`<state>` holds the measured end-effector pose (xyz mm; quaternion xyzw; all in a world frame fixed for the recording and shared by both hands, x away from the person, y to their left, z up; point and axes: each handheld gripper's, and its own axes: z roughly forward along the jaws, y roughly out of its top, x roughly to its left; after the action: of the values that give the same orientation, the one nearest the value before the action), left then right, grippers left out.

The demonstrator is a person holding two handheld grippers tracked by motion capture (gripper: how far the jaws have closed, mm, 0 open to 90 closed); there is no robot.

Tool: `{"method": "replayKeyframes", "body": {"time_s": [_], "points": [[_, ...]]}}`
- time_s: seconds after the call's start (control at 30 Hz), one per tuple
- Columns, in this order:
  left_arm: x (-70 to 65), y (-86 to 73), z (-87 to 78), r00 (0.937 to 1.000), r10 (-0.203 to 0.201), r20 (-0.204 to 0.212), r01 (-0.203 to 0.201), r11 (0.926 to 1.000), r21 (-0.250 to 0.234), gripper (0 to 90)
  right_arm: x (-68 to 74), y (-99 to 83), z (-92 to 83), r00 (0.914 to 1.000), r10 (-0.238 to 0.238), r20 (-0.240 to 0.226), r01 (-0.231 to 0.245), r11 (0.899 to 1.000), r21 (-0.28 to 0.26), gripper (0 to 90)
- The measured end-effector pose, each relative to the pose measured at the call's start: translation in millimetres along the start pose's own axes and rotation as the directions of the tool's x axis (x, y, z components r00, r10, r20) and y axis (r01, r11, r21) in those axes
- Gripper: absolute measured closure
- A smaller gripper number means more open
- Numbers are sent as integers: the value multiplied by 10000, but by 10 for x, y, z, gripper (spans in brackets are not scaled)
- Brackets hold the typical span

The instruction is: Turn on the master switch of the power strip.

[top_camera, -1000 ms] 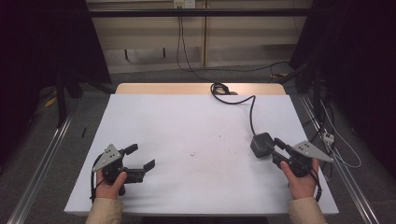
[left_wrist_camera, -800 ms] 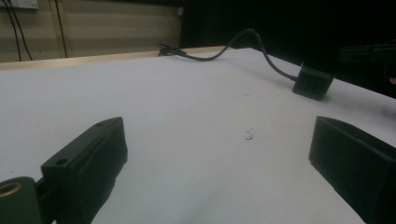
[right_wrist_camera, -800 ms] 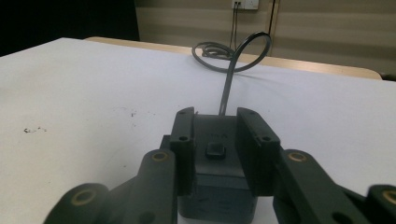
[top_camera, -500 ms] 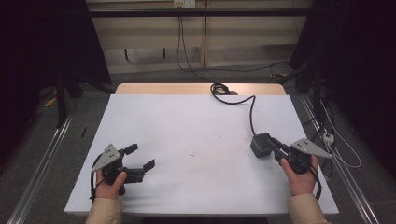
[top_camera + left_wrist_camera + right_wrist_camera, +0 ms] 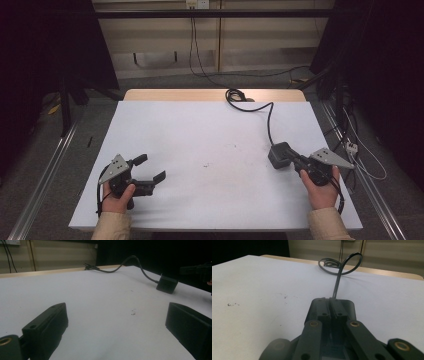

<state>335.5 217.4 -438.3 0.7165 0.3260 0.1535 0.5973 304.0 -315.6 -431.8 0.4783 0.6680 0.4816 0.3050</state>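
Note:
A black power adapter point(image 5: 279, 152) lies on the white table point(image 5: 200, 130) at the right, and its black cable point(image 5: 270, 122) runs to a coil at the far edge. My right gripper point(image 5: 294, 158) reaches the adapter's near side. In the right gripper view its jaws point(image 5: 329, 303) have just been closing and now meet, lying over the adapter's top point(image 5: 350, 307), with nothing visible between them. My left gripper point(image 5: 150, 167) rests at the front left with its jaws wide apart and empty point(image 5: 116, 310). From there the adapter point(image 5: 167, 283) shows far off.
The cable coil point(image 5: 332, 265) sits by the table's wooden far edge point(image 5: 200, 94). Small dark specks point(image 5: 206, 165) mark the middle of the sheet. Metal rails point(image 5: 45, 170) flank the table on the floor, and loose wires point(image 5: 360, 150) lie at the right.
The right gripper's jaws have come together at the adapter. Both hands kept their places, and the left gripper is unchanged.

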Motion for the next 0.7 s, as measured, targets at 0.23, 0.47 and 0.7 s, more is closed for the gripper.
{"method": "replayKeyframes", "body": {"time_s": [0.23,0.47,0.7], "points": [[3,-1,0,10000,52,20,-52,10000,48,41,-5,-2,4,10000,5,-19,-4,10000,22,897],[6,-2,-1,10000,24,-5,-24,10000,60,41,-12,3,19,10000,47,-61,-47,10000,4,900],[8,-4,-2,10000,33,8,-33,10000,69,40,-21,19,69,10000,40,-33,-41,10000,-72,900]]}}
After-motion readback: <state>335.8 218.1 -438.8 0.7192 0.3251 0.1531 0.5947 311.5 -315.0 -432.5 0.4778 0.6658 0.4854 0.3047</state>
